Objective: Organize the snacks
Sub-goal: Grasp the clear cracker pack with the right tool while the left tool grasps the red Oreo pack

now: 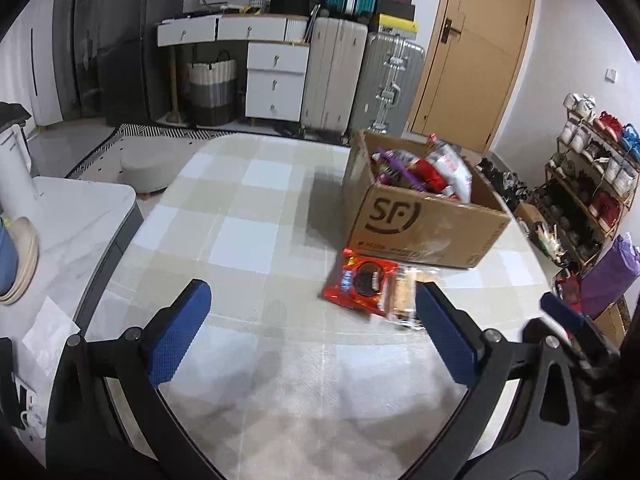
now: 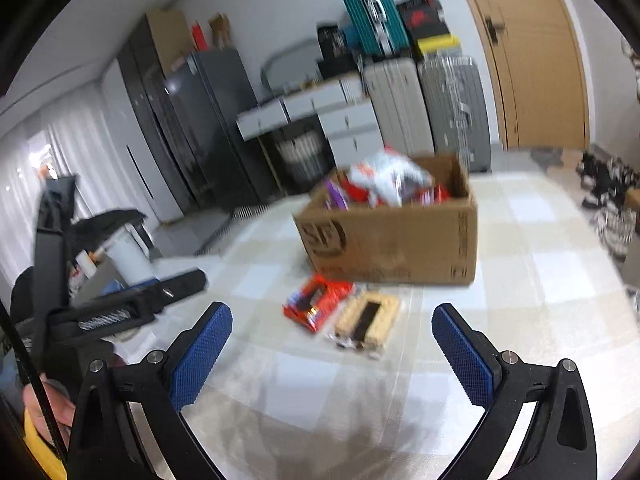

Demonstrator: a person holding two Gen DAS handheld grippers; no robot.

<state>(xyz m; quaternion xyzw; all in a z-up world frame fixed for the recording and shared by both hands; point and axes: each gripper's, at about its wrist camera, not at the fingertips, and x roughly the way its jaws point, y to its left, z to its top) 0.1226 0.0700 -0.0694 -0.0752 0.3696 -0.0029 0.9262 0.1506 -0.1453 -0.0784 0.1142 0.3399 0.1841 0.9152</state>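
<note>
Table point(image 2: 540, 280): checked cloth, spread under both tongs.
Cardboard box point(image 2: 400, 240): ahead of the right tongs, already heaped with snack bags point(image 2: 390, 178) (most of the sorting looks done).
Red cookie pack point(image 2: 318, 306): on the cloth just before the box, left to stow.
Clear biscuit pack point(image 2: 368, 322): touching the red one, also left.
Right tongs point(image 2: 332, 332): released, empty, near both packs.
Left tongs point(image 1: 314, 306): released, empty, packs at their right finger.
</note>
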